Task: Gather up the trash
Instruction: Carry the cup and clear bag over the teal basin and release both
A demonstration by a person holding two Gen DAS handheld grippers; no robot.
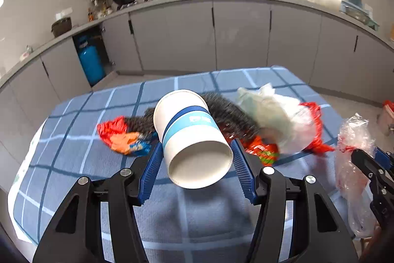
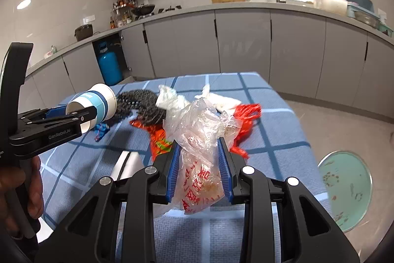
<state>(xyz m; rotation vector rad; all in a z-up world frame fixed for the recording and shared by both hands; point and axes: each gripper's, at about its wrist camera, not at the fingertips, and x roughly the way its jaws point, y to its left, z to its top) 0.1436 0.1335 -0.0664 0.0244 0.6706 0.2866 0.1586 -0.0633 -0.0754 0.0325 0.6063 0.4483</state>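
Now left gripper pinching paper cup tilted, mouth pointing away; right gripper clamping plastic bag.

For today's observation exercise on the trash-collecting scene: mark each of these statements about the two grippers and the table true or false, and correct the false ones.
1. The left gripper holds a paper cup. True.
2. The cup stands upright on the table. False: it is lifted and tilted, open mouth toward the camera.
3. The right gripper is shut on a clear plastic bag with red print. True.
4. The tablecloth is plain red. False: it is blue with a check pattern.
5. All trash is off the table. False: a red wrapper, a dark mesh piece and a white bag lie there.
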